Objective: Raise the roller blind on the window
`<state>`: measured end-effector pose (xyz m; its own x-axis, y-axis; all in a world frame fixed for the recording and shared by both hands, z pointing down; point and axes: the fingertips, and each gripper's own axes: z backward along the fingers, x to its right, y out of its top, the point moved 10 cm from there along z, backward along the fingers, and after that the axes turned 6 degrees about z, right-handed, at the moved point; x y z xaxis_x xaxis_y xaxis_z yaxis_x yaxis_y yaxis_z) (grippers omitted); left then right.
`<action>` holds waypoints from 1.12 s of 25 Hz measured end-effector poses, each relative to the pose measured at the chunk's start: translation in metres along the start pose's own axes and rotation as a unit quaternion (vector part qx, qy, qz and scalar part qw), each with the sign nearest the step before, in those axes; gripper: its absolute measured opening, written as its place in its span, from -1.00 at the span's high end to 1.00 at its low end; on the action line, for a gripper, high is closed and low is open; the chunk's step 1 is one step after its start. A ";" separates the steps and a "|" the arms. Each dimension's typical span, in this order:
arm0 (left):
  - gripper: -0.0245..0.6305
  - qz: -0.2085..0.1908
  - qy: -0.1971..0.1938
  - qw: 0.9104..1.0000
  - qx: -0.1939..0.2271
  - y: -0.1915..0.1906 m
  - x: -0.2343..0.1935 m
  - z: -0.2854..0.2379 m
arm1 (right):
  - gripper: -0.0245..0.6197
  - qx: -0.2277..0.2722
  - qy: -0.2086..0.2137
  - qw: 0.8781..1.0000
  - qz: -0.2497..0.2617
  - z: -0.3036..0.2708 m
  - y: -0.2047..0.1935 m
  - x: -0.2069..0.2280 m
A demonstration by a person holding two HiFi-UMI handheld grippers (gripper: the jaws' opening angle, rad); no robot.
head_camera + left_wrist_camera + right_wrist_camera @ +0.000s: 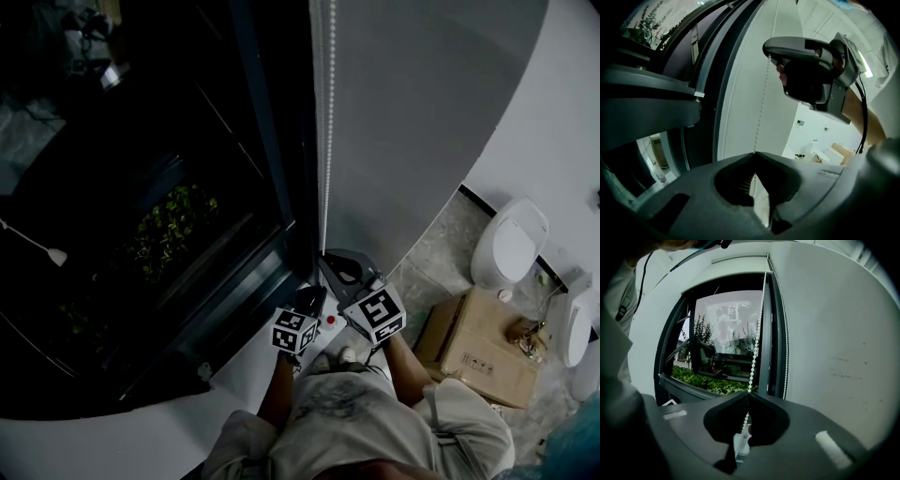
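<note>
At the window frame (pixel 279 187), the right gripper (pixel 748 398) and — lower — the left gripper (pixel 754 155) are each pinching the bead chain (pixel 755 345), jaws pressed together.

Two dark grey handheld grippers, the left gripper (pixel 753 154) and the right gripper (pixel 747 395); one white beaded pull chain (pixel 325 141); one grey fabric roller blind (pixel 412 112); one black-framed window (pixel 141 187); one brown cardboard box (pixel 473 347); two white ceramic bathroom fixtures (pixel 511 244) (pixel 577 328).

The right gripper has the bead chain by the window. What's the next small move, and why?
Probably open the right gripper and let the bead chain go rather than pull it. In its view the jaws are shut on the chain, yet the window glass already shows uncovered up to its top frame, so little blind seems left to raise.
</note>
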<state>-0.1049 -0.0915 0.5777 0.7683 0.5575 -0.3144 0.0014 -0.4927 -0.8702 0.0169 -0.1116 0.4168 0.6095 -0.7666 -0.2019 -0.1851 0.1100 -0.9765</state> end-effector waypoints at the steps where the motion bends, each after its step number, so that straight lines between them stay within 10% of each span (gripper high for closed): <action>1: 0.89 0.000 0.001 1.000 -0.004 -0.004 -0.001 -0.001 | 0.89 -0.005 0.001 1.000 -0.001 0.000 -0.004 -0.001; 20: 0.88 -0.005 0.007 1.000 -0.003 -0.020 0.006 0.003 | 0.89 -0.010 0.010 1.000 -0.006 0.007 -0.016 -0.006; 28: 0.76 -0.009 0.016 0.998 0.060 0.017 0.015 0.038 | 0.89 -0.008 0.014 1.000 -0.004 0.006 -0.016 -0.004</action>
<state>-0.1176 -0.0657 0.5439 0.7887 0.5433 -0.2877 -0.0595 -0.3983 -0.9153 0.0224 -0.1061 0.4329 0.5899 -0.7846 -0.1908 -0.1918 0.0934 -0.9770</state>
